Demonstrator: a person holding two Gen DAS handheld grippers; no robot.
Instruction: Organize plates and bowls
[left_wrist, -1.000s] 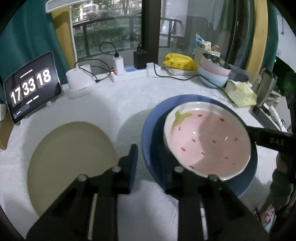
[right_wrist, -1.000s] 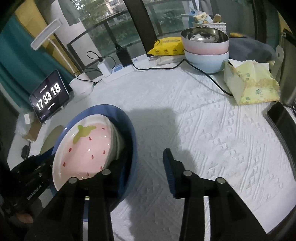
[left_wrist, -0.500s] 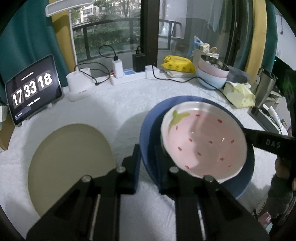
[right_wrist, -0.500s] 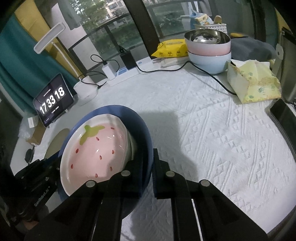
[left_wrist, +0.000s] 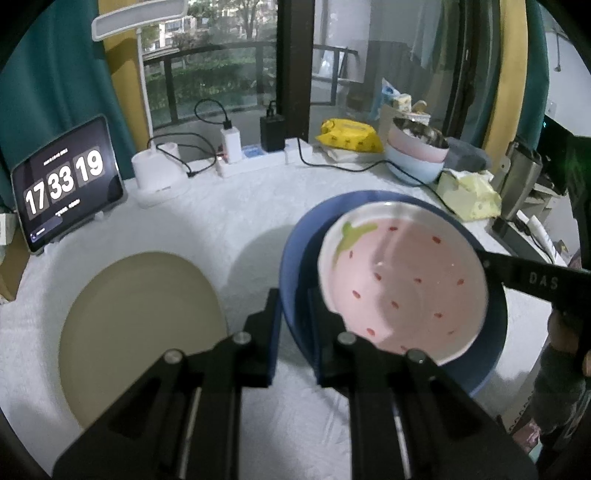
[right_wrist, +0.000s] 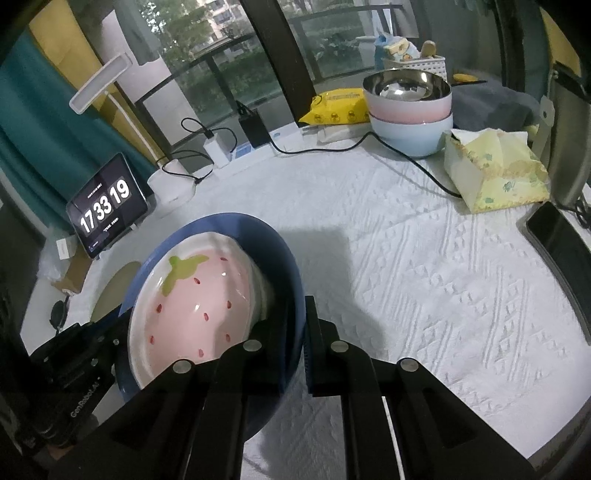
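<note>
- Strawberry bowl (left_wrist: 402, 284), one: pink with red seeds and a green leaf, sitting inside the blue plate, tilted.
- Blue plate (left_wrist: 295, 258), one: near centre of the white table (right_wrist: 424, 258), tilted with the bowl in it, its shadow on the cloth beside it.
- Left gripper (left_wrist: 293, 314), one: clenched on the plate's near-left rim, rim between the fingers.
- Right gripper (right_wrist: 297, 325), one: clamped on the plate's opposite rim; its jaws have just been closing.
- Beige plate (left_wrist: 140, 332), one: flat on the table, left of the blue plate, apart from it.
- Stacked bowls (right_wrist: 410, 110), three, far right: steel in pink in pale blue.
- Tissue pack (right_wrist: 495, 170), one, right of the stack.
- Clock tablet (left_wrist: 66, 184), one, far left.
</note>
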